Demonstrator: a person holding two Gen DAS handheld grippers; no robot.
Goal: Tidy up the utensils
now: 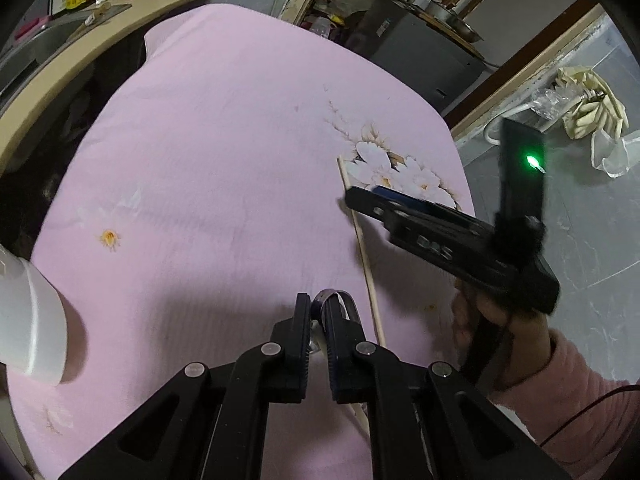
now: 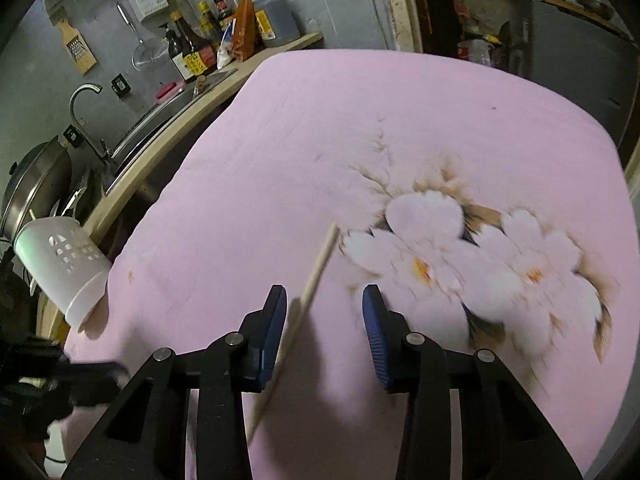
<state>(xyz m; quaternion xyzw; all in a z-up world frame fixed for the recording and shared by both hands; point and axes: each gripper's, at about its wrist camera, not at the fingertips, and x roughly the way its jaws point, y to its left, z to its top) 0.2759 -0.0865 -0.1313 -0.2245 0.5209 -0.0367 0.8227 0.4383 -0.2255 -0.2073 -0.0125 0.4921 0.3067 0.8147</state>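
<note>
A wooden chopstick (image 1: 365,248) lies on the pink flowered cloth (image 1: 208,152). My left gripper (image 1: 318,304) is shut on a metal utensil handle (image 1: 338,300) just left of the chopstick. My right gripper (image 2: 324,304) is open and hovers over the chopstick (image 2: 316,276), which runs between its blue pads (image 2: 274,328) close to the left one. The right gripper also shows in the left wrist view (image 1: 362,198), above the chopstick. A white perforated holder cup (image 2: 64,268) stands at the table's left edge; it also shows in the left wrist view (image 1: 28,320).
A kitchen counter (image 2: 160,140) with a sink, tap and sauce bottles (image 2: 192,48) runs along the left beyond the table. A dark cabinet (image 1: 416,48) stands behind the table. The floor lies to the right of the table edge.
</note>
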